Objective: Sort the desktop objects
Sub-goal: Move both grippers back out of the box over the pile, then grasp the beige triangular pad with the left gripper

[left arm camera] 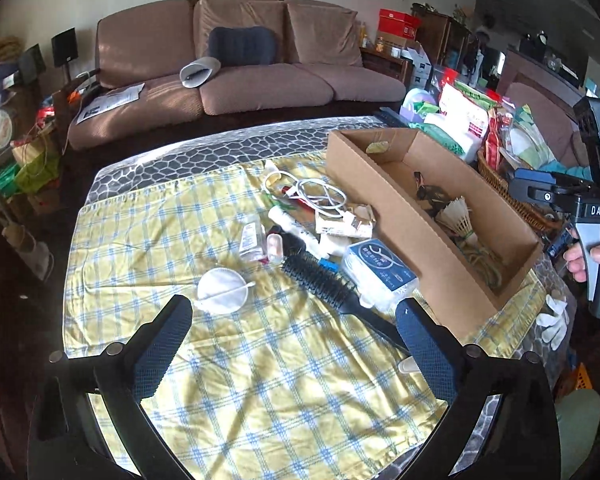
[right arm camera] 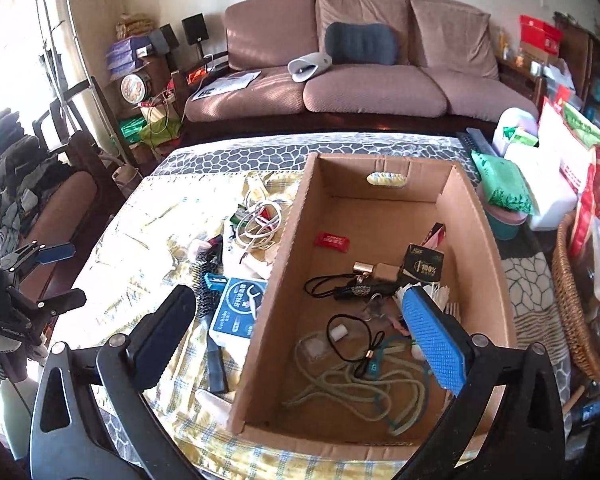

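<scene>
My left gripper (left arm camera: 293,306) hangs open over the yellow checked cloth (left arm camera: 260,380) with nothing between its fingers. Just beyond it lie a white mask (left arm camera: 222,290), a black hairbrush (left arm camera: 320,280), a blue floss packet (left arm camera: 380,270) and a tangled white cable (left arm camera: 316,194). A cardboard box (right arm camera: 288,280) stands on the right side of the table. My right gripper (right arm camera: 299,300) is open above the box's left wall, holding nothing. Inside the box lie a green rope (right arm camera: 360,384), black cords (right arm camera: 340,284), a red packet (right arm camera: 332,240) and a shuttlecock (left arm camera: 458,216).
A wicker basket (right arm camera: 572,320) full of packets stands right of the box, with white and green containers (right arm camera: 540,184) behind it. A brown sofa (left arm camera: 240,80) runs beyond the table. A chair piled with clothes (right arm camera: 28,184) sits at the left. A hand (left arm camera: 580,258) grips the right tool.
</scene>
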`<state>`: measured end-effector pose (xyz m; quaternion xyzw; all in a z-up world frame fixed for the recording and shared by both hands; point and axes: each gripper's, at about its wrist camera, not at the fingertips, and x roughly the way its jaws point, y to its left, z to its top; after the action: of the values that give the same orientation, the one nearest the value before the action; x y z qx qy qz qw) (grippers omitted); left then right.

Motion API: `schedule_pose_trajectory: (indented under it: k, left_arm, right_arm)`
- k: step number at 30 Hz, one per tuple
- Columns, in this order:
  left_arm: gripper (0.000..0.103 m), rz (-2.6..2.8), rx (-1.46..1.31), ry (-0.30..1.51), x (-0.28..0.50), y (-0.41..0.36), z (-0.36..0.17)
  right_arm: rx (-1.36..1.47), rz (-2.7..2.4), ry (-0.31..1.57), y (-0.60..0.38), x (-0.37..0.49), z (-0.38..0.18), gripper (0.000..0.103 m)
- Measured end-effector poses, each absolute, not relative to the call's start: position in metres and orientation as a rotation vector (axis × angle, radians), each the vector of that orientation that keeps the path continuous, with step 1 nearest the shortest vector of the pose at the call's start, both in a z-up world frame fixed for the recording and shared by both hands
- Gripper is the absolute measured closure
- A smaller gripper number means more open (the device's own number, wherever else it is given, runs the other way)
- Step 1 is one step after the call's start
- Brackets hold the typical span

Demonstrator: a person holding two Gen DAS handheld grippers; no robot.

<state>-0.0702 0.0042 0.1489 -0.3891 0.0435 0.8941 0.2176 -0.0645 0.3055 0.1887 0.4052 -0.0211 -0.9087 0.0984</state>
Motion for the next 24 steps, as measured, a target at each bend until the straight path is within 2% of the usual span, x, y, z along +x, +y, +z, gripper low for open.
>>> schedule_pose_trajectory:
  k: [8, 14, 15, 16, 18, 24]
  left_arm:
    - [0.0, 2.531, -1.133, 0.06, -0.054, -0.056, 0.136]
    - [0.0, 2.445, -1.14, 0.022, -0.039, -0.063, 0.11]
    - [0.0, 2.428, -1.13, 0.029, -0.034, -0.059, 0.106]
    - [0.0, 2.399, -1.116, 0.034, -0.029, -0.053, 0.103]
    - [0.0, 2.339, -1.083, 0.068, -0.021, -0.036, 0.096]
    - [0.001, 2.169, -1.063, 0.222, -0.01, 0.043, 0.071]
  right_arm:
    - [1.104, -2.629, 0.051, 0.249, -0.02, 0.199, 0.0]
    - [1.068, -2.574, -0.011, 0.235, 0.019, 0.183, 0.001]
    - [1.073, -2.569, -0.019, 0.233, 0.027, 0.177, 0.005]
    - [1.076, -2.567, -0.021, 0.231, 0.035, 0.171, 0.017]
    - [1.1, -2.565, -0.026, 0.231, 0.046, 0.158, 0.033]
    - [1.18, -2.58, -0.149, 0.255, 0.058, 0.135, 0.034]
